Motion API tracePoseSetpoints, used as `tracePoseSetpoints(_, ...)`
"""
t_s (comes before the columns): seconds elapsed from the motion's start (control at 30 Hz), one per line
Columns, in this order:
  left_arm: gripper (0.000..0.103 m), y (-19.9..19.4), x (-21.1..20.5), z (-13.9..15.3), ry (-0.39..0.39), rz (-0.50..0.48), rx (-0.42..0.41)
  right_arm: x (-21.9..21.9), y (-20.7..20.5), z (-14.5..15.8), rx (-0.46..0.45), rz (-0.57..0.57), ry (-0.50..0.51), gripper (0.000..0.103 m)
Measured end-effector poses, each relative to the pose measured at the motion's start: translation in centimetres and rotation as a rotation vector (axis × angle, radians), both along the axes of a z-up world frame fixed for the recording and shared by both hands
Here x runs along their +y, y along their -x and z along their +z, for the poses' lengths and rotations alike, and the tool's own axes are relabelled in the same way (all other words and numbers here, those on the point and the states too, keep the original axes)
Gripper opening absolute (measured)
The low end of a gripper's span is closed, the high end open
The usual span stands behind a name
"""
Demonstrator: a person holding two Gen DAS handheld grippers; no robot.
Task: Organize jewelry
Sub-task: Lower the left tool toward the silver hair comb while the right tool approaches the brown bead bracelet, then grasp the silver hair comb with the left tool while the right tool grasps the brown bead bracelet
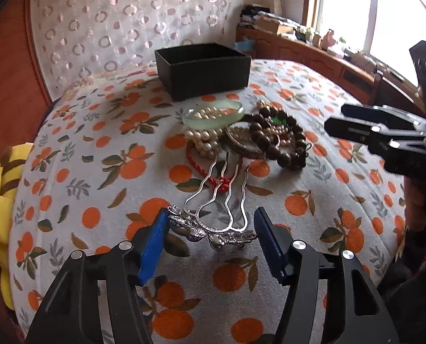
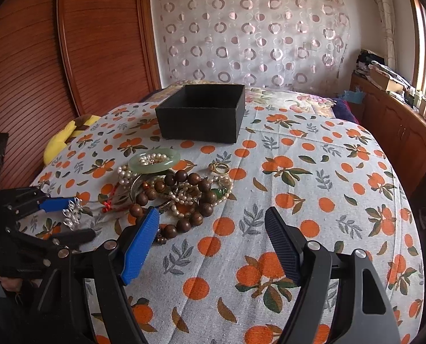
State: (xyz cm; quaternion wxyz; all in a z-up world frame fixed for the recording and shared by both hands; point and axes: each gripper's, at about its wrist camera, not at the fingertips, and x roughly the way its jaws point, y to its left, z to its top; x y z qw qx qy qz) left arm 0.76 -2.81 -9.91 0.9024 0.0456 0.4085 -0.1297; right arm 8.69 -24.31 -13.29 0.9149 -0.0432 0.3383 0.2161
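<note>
Jewelry (image 1: 241, 134) lies heaped on the bed (image 1: 313, 218), and in the left wrist view the pile sits at about 12 o'clock from the left tongs (image 1: 211, 229), short of the black box (image 1: 204, 71) farther back. The left tongs stand apart, their blue pads flanking the ornate end of two silver hairpins (image 1: 213, 200) without clearly pinching them. A jade bangle (image 1: 213, 114) rests over pearl strands (image 1: 202, 140), with a dark wooden bead bracelet (image 1: 281, 140) at 1 o'clock. The right tongs (image 1: 339, 120) enter from 3 o'clock; from here I cannot tell their state.

In the right wrist view the right tongs (image 2: 213, 229) are spread wide and hold nothing, the heap at their 11 o'clock. The box interior, as far as it shows, looks empty, and a gold ring (image 2: 220, 167) lies just beside the pile. The left tongs (image 2: 78, 218) come in at 9 o'clock.

Judging by this, sorting has barely begun: every piece remains outside the box. No brand, label or writing is readable anywhere.
</note>
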Motion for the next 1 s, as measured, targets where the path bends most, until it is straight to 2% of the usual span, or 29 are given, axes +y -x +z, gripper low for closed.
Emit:
tracePoseSetpoints(0.07,0.043,0.2,0.6,0.4,0.010,0.017,-0.018,0.0,0.0,-0.1,0.000,0.002,0.003,0.078)
tracePoseSetpoints(0.1,0.024,0.2,1.1,0.6,0.017,0.027,-0.016,0.1,0.0,-0.1,0.001,0.004,0.005,0.078)
tracePoseSetpoints(0.2,0.019,0.1,1.9,1.0,0.047,0.036,-0.018,0.3,-0.1,-0.3,0.006,0.007,0.009,0.078)
tracePoseSetpoints(0.47,0.019,-0.2,2.5,0.3,0.050,0.048,-0.003,0.6,0.0,-0.4,0.009,0.015,0.014,0.078)
tracePoseSetpoints(0.57,0.026,-0.2,2.5,0.4,0.039,0.061,0.000,0.6,0.0,-0.3,0.008,0.013,0.012,0.078)
tracePoseSetpoints(0.6,0.037,-0.1,2.5,0.4,0.039,0.065,0.004,0.6,0.0,-0.2,0.007,0.011,0.012,0.078)
tracePoseSetpoints(0.63,0.043,-0.1,2.7,0.5,0.049,0.069,0.003,0.6,0.0,-0.2,0.006,0.010,0.012,0.078)
tracePoseSetpoints(0.67,0.044,0.1,2.9,0.7,0.062,0.077,-0.006,0.5,0.1,-0.2,0.005,0.010,0.011,0.078)
tracePoseSetpoints(0.73,0.059,0.4,3.1,1.2,0.077,0.090,-0.018,0.5,0.1,-0.1,0.003,0.008,0.012,0.078)
tracePoseSetpoints(0.8,0.066,0.7,2.8,1.7,0.085,0.072,-0.033,0.4,0.1,0.0,0.003,0.010,0.013,0.078)
tracePoseSetpoints(0.9,0.072,0.7,1.5,1.6,0.062,0.028,-0.027,0.4,0.1,0.0,0.002,0.012,0.013,0.078)
tracePoseSetpoints(1.0,0.072,0.4,0.1,0.6,0.014,0.000,0.002,0.5,0.1,-0.1,0.004,0.016,0.018,0.078)
